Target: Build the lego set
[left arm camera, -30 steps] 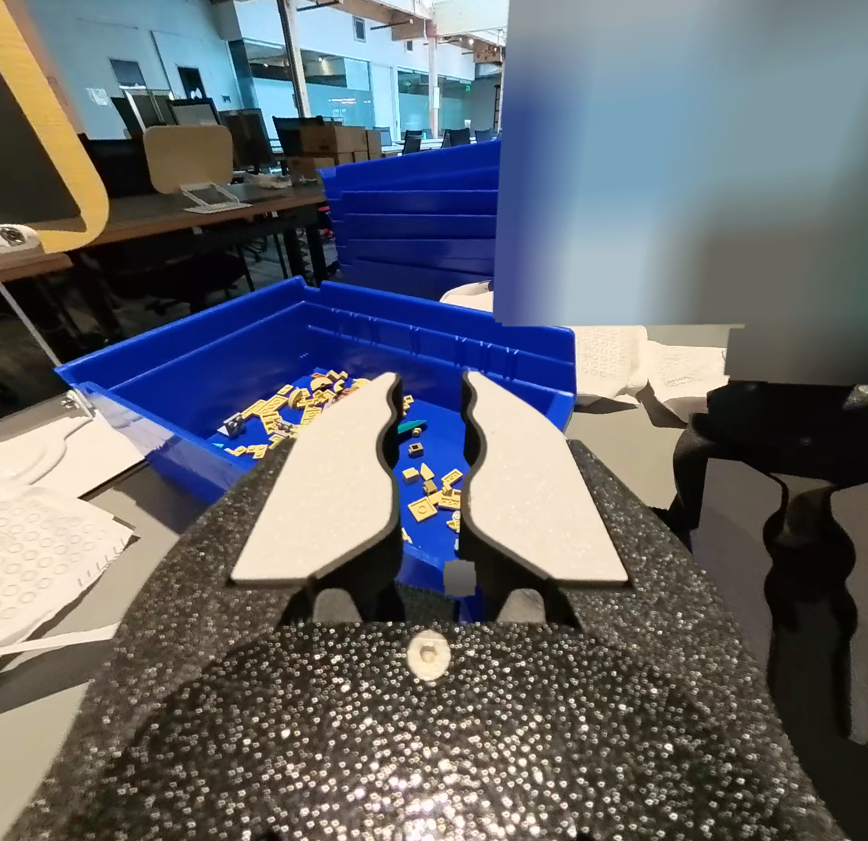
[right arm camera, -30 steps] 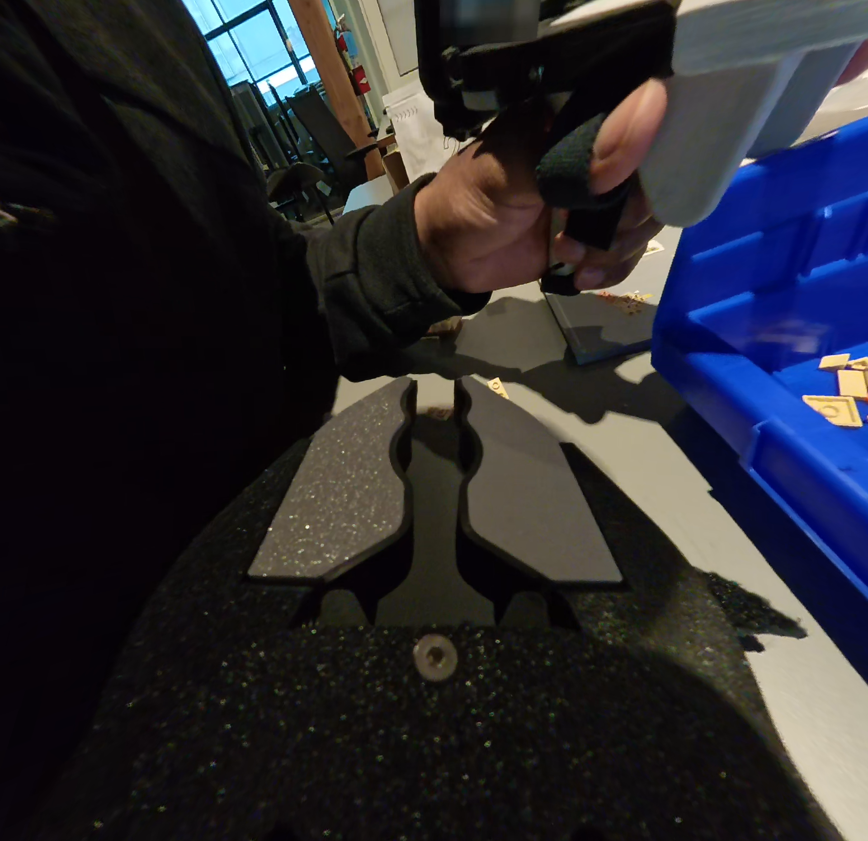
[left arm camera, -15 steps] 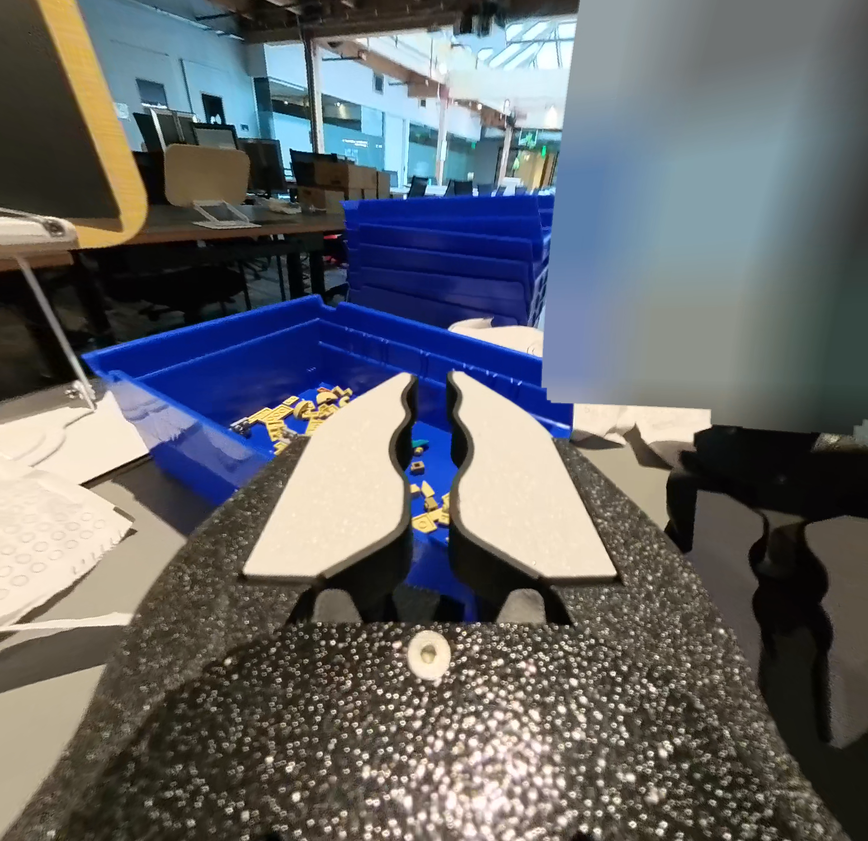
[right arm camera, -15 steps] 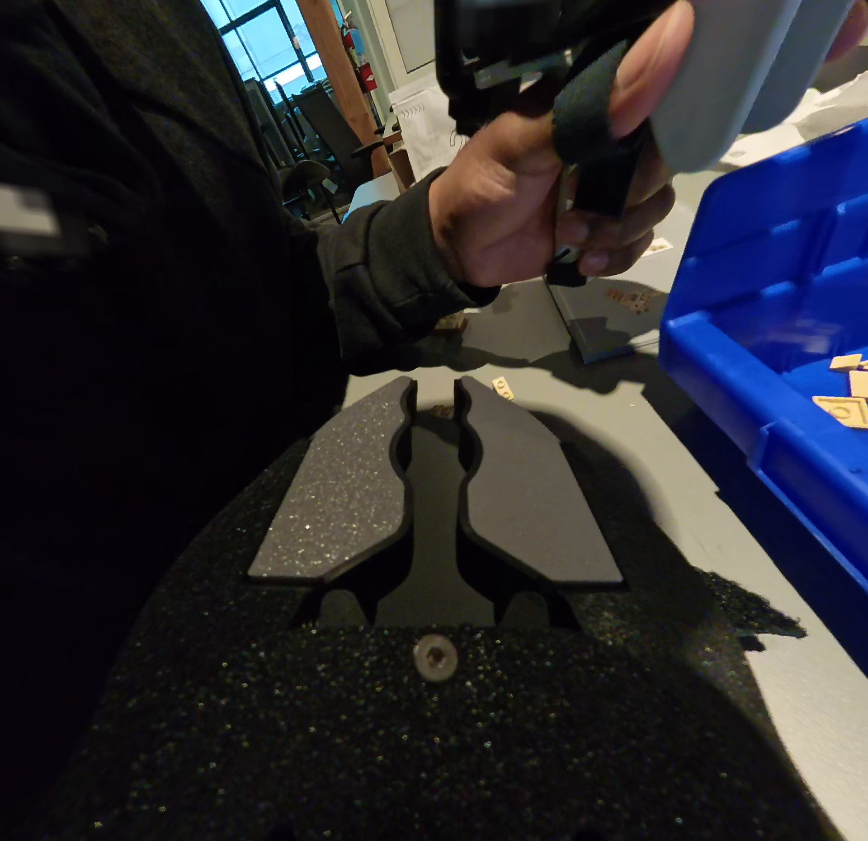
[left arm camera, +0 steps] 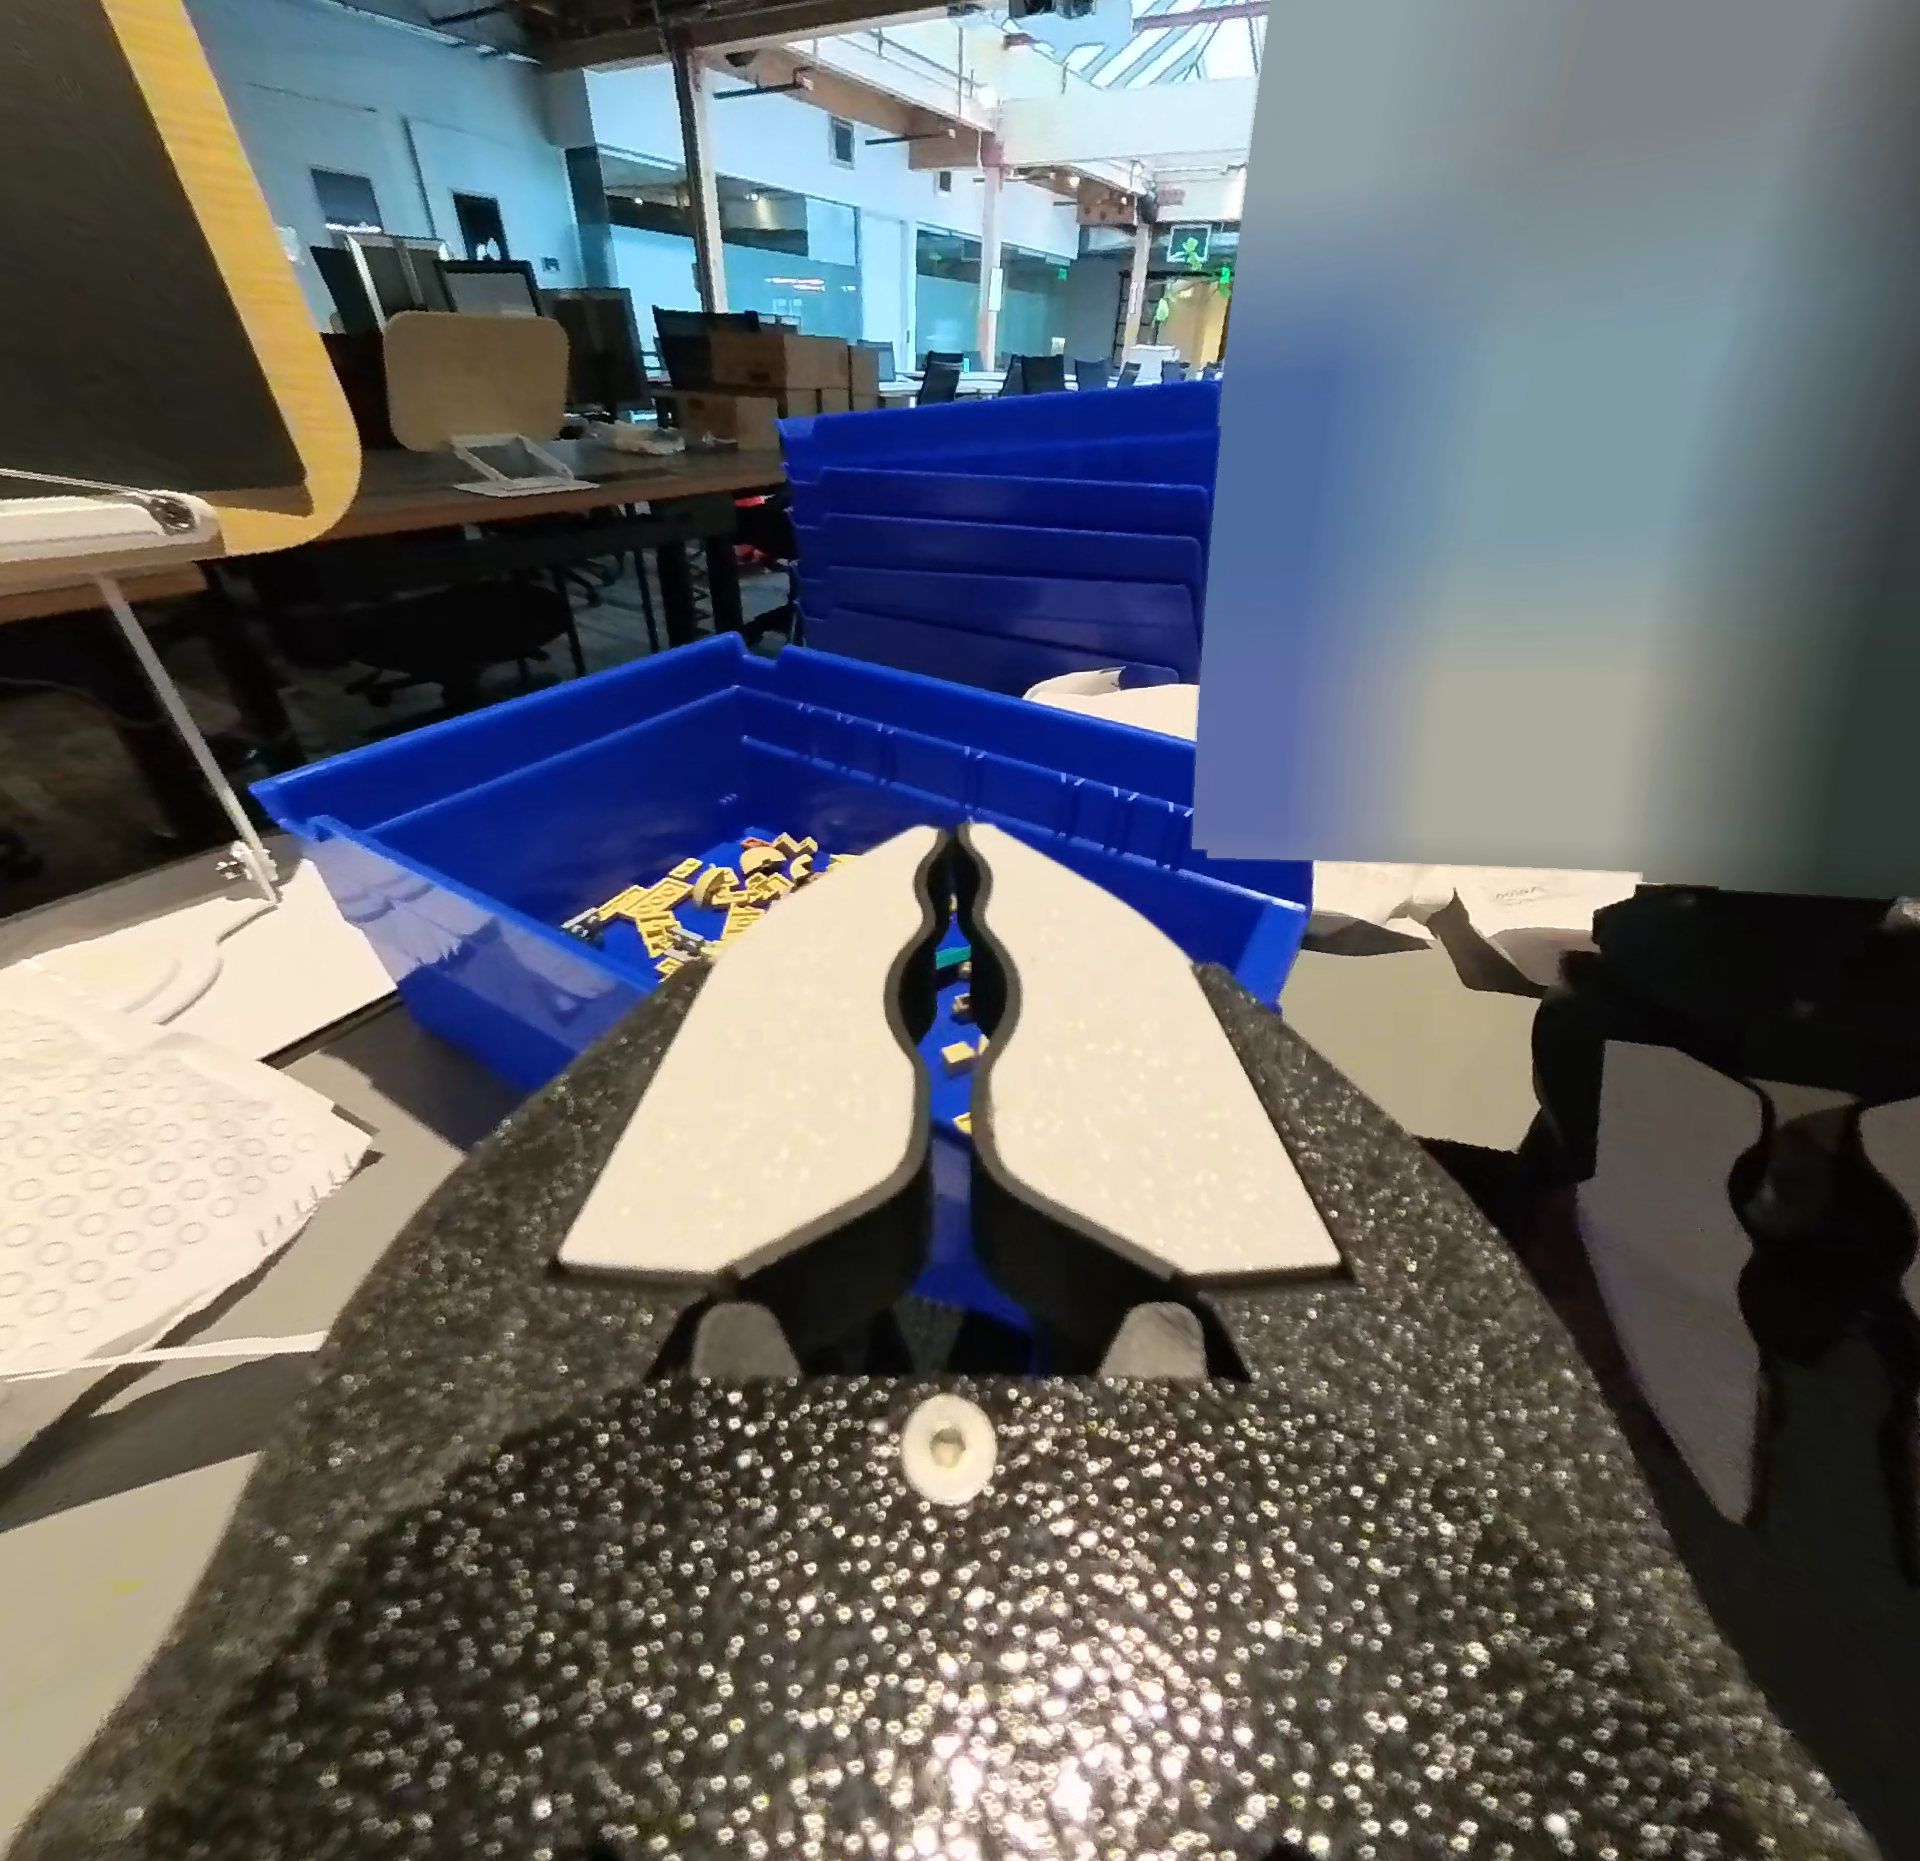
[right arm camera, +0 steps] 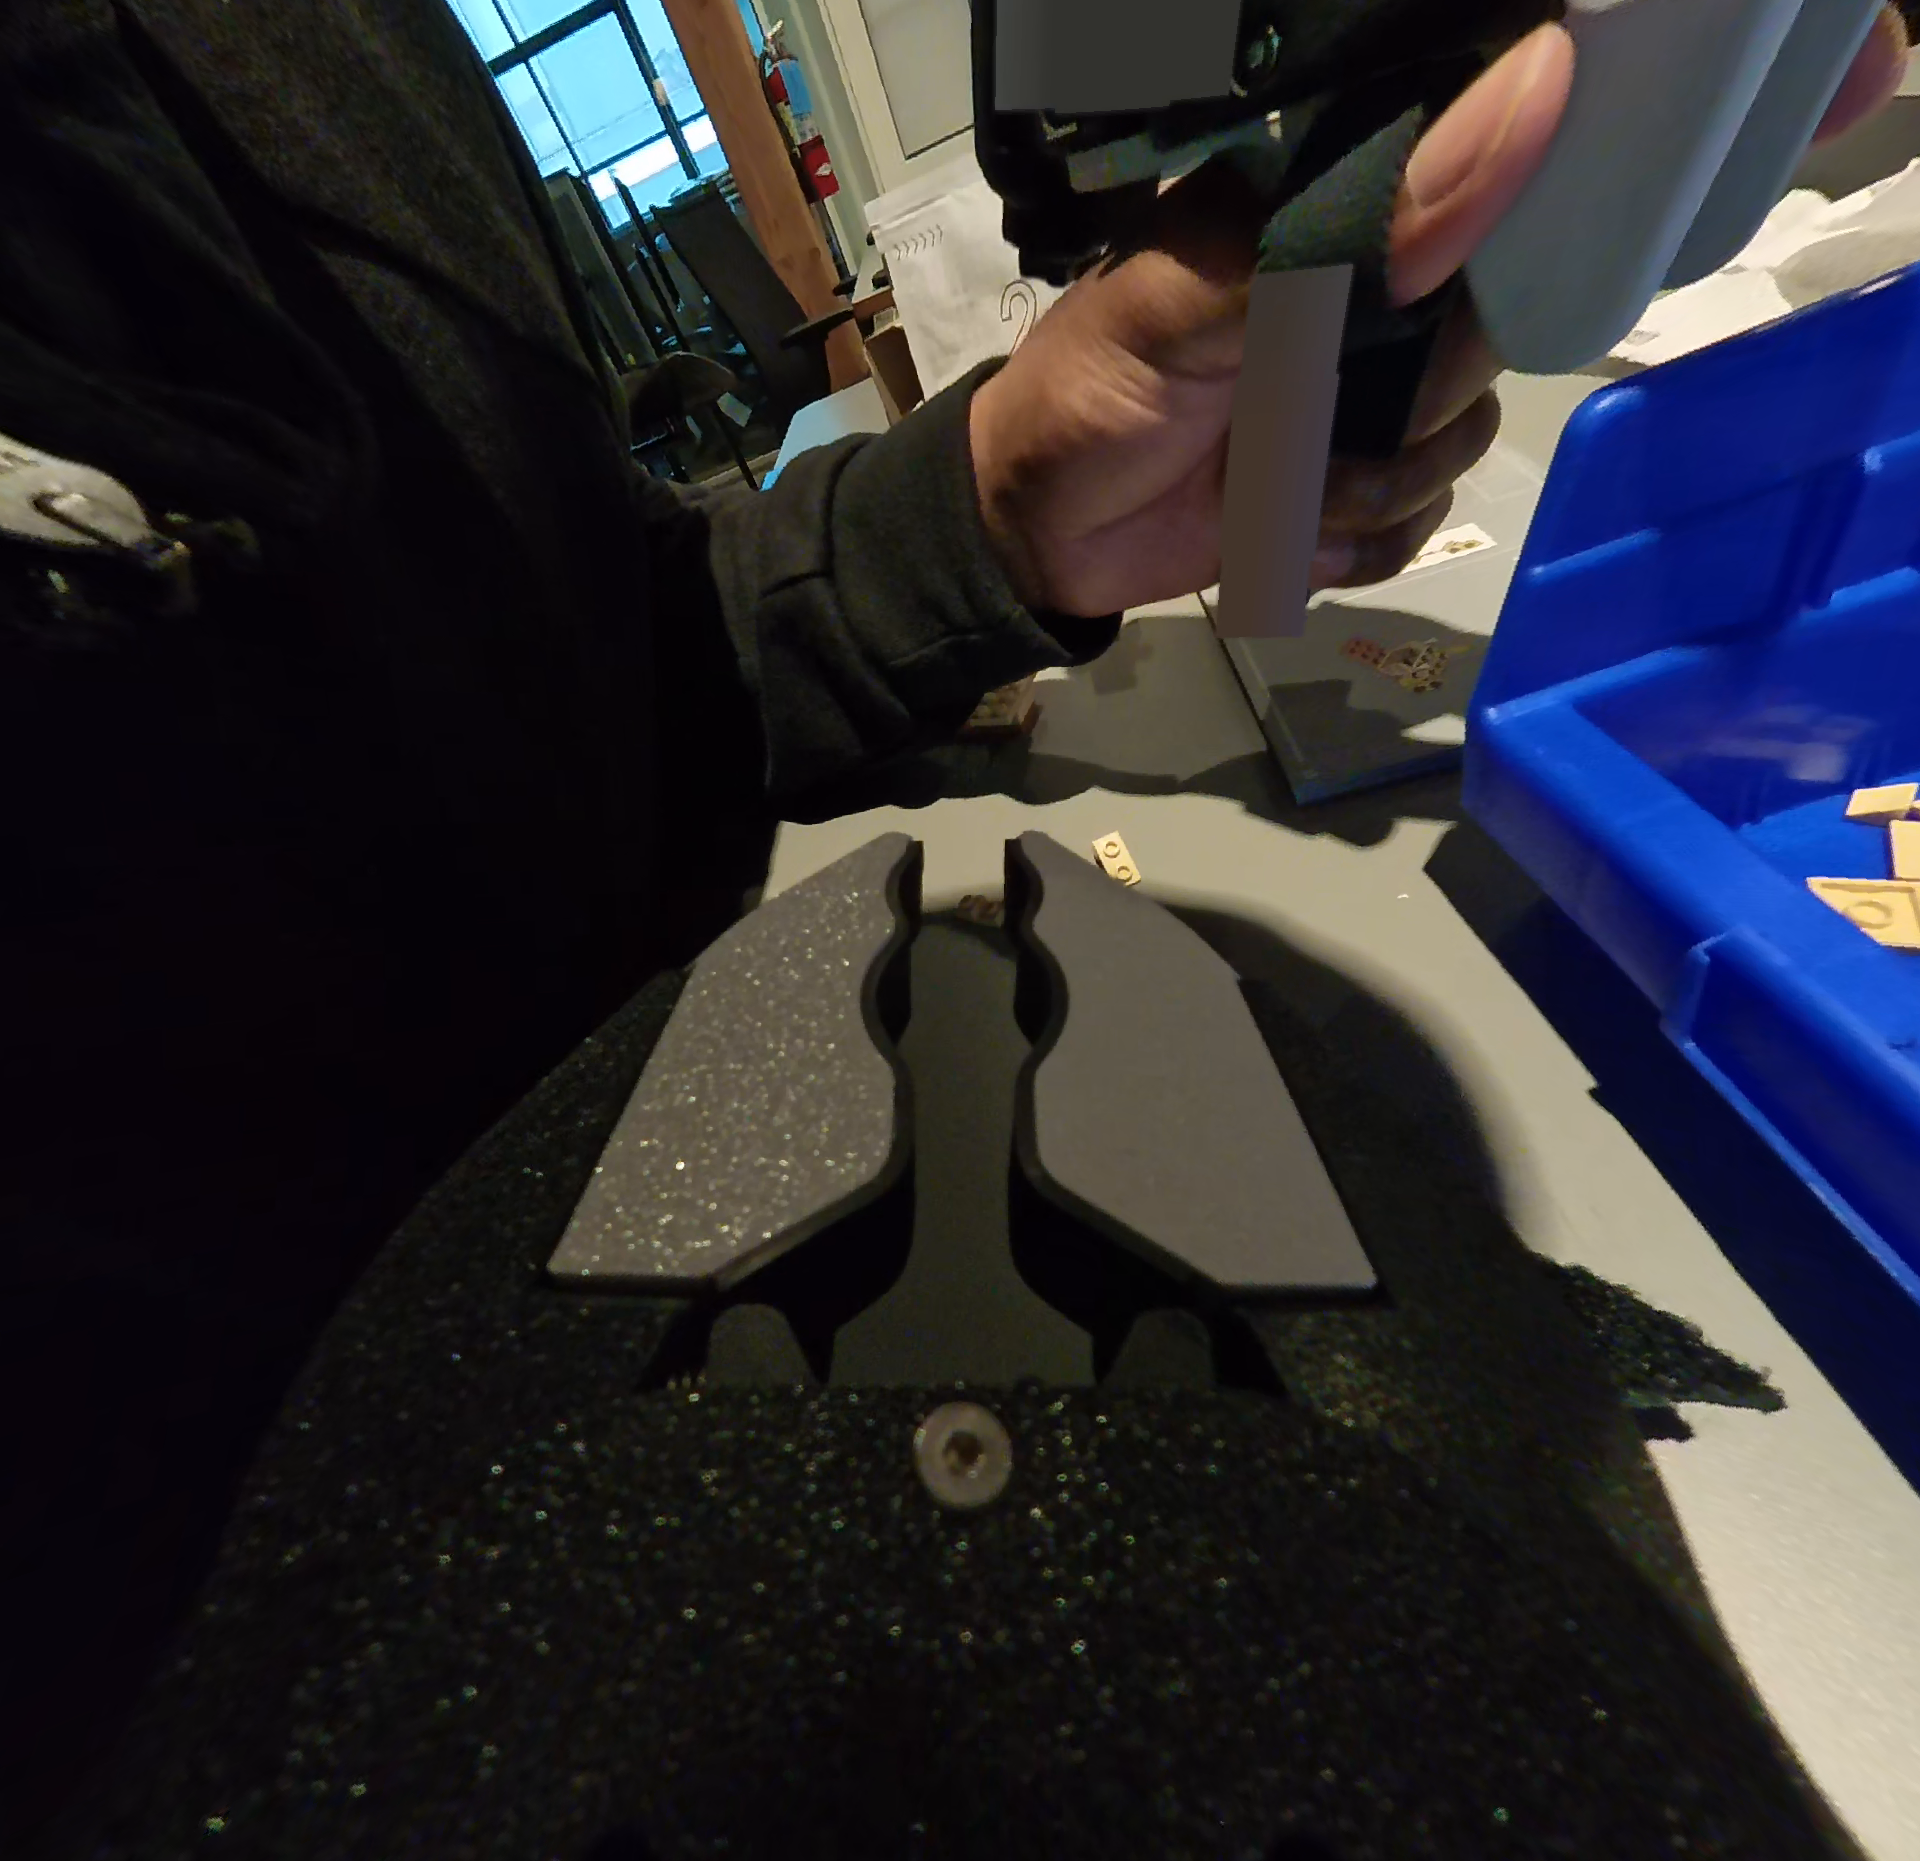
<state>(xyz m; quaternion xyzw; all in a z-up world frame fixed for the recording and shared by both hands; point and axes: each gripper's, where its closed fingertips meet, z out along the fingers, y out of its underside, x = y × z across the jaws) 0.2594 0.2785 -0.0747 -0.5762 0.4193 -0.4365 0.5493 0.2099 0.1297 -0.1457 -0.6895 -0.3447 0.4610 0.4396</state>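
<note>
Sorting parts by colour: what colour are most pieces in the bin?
Mostly tan-yellow pieces in the blue bin; clearest in the left wrist view.

One open blue bin [left arm camera: 499, 876] is seen on the table, with one stack of empty blue bins [left arm camera: 997, 554] far behind it; about seven bins can be counted in that stack. A pile of tan lego pieces [left arm camera: 717, 902], too many and too small to be counted exactly, is seen in the open bin, with one teal piece [left arm camera: 948, 960] among them. In the right wrist view, three tan pieces [right arm camera: 1875, 855] are shown in the bin, and one tan plate [right arm camera: 1118, 859] on the table.
</note>
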